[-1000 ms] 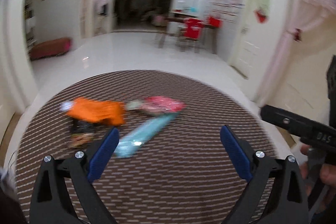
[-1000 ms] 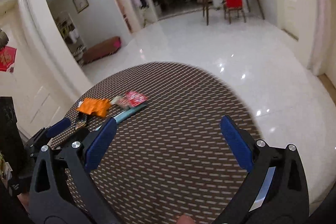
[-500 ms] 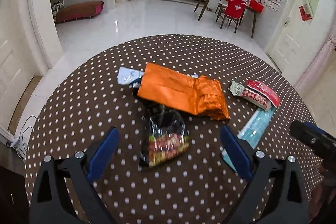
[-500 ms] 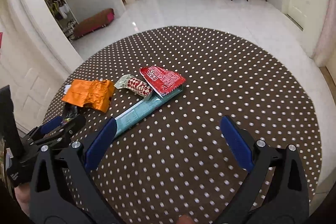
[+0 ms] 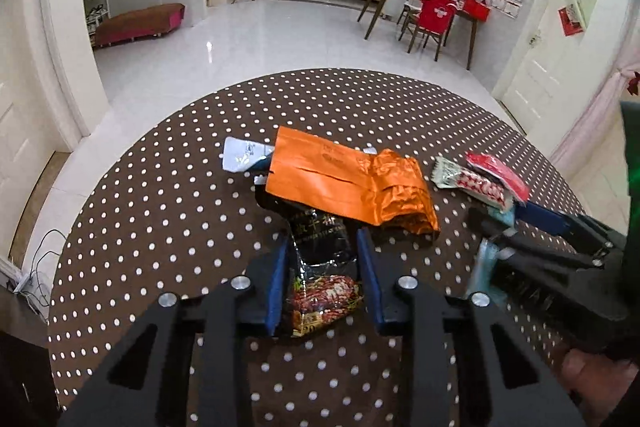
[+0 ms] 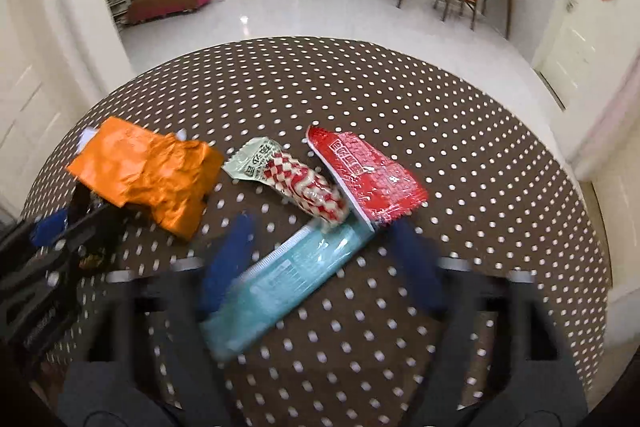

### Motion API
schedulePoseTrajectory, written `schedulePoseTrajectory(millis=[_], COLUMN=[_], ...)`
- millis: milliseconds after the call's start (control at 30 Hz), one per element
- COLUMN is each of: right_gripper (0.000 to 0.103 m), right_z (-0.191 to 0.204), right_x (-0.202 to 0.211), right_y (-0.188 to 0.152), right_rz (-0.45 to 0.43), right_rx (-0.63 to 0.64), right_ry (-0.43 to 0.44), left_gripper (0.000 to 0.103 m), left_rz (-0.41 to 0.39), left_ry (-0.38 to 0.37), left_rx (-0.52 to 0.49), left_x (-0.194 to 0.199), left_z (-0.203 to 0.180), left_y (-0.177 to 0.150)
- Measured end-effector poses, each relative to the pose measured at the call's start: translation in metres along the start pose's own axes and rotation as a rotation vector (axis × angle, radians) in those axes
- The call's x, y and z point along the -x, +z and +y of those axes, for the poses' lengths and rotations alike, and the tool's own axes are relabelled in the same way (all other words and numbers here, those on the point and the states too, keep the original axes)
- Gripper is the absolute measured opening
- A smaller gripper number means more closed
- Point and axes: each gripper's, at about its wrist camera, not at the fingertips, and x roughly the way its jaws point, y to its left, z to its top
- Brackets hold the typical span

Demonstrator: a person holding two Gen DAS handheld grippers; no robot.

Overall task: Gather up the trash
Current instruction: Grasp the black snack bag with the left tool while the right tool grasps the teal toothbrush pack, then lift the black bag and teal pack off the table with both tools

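Observation:
Several wrappers lie on a round brown polka-dot table (image 5: 160, 211). My left gripper (image 5: 322, 259) has its jaws closed in around a black snack packet (image 5: 320, 267), which lies partly under an orange foil bag (image 5: 344, 183). My right gripper (image 6: 320, 259) is blurred by motion, its jaws partly closed astride a long teal wrapper (image 6: 288, 279); it also shows in the left wrist view (image 5: 520, 227). A red-and-white checked wrapper (image 6: 296, 179) and a red packet (image 6: 368, 175) lie just beyond the teal one.
A white-and-blue wrapper (image 5: 240, 157) pokes out behind the orange bag. The table's far half (image 6: 400, 83) is bare cloth. Beyond it are white floor tiles, a red bench (image 5: 140, 23) and a dining table with red chairs (image 5: 432, 15).
Both grippers dropped toward the table and their jaws narrowed. The left one closed in around the black packet. The right one moved over the teal wrapper.

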Motion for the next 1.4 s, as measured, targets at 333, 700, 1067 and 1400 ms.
schedulePoseTrajectory(millis=[333,700,1067,1400], right_gripper=[0.018,0.013,0.016,0.008], right_z=[-0.085,-0.13,-0.09,-0.118], right_x=[0.04,0.083,0.099,0.132], right_y=[-0.052,-0.095,-0.111,-0.134], right_rz=[0.002,-0.045,-0.04,-0.082], right_rx=[-0.051,-0.127,0.063,0.014], right_ry=[0.141,0.243,0.11,0.215], left_gripper=[0.031,0.03,0.031,0.031], left_rz=[-0.018,-0.03,-0.059,-0.07], left_ry=[-0.064,-0.16,-0.199,-0.233], left_rx=[0.01,-0.02,-0.058,-0.09], left_x=[0.03,0.066,0.08,0.084], left_z=[0.008,-0.02,-0.059,-0.078], left_y=[-0.033,-0.078,-0.089,-0.09])
